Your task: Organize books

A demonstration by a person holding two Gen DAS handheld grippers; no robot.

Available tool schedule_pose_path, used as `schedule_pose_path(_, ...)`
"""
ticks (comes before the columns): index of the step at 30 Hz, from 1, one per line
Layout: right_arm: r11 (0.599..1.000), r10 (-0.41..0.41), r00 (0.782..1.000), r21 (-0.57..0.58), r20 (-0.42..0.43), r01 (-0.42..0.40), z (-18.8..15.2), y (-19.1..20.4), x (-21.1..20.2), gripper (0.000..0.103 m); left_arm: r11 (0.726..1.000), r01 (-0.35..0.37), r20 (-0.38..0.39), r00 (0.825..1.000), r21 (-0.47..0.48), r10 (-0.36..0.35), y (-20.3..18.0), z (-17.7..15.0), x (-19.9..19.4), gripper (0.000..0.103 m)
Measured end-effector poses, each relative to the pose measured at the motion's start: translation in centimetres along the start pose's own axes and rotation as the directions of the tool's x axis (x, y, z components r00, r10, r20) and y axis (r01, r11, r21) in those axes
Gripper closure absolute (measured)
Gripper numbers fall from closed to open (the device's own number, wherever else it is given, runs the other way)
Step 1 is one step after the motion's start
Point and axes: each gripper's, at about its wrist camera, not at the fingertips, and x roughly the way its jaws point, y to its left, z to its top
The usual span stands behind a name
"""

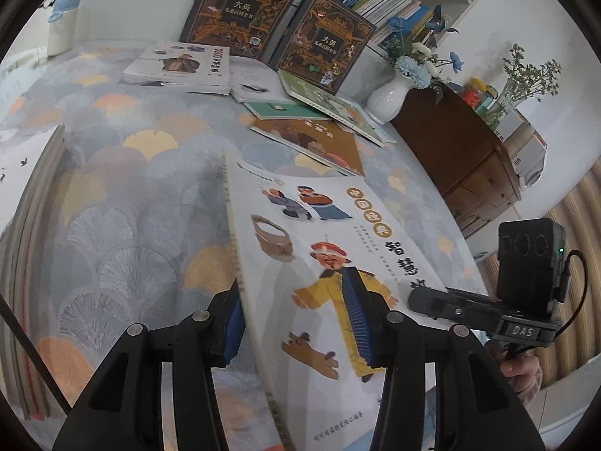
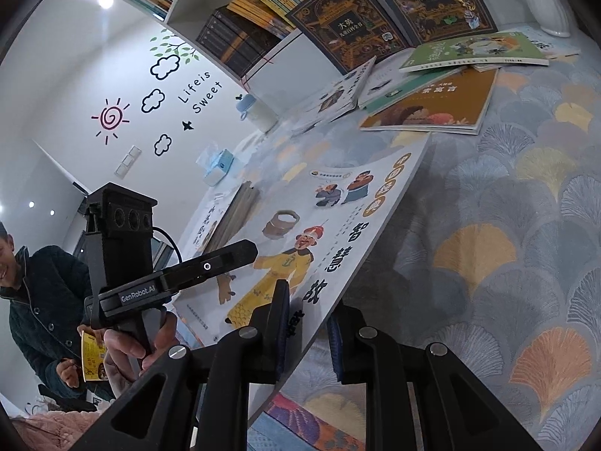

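Two tools, left tool [image 1: 296, 323] and right tool [image 2: 306, 332], clamp white book [image 1: 300, 233] (opposite edges).

The white book [image 1: 319, 263] tilts above the tablecloth [image 1: 124, 195], with flat books [image 1: 311, 139] behind it.

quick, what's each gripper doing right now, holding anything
left gripper: closed on the white picture book, one of its fingers on each face.
right gripper: closed on the same white picture book's opposite edge, lifted off the patterned tablecloth.
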Motion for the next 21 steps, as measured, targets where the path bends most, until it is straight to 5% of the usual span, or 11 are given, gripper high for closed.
schedule_pose_path(21,0.994,0.004,0.999,-0.106,0.035,-0.001,1.5,4.6,-0.3,0.084,0.997,0.057,0.045,0.997,0.052,-0.060,1.2,1.4,-4.1,0.059)
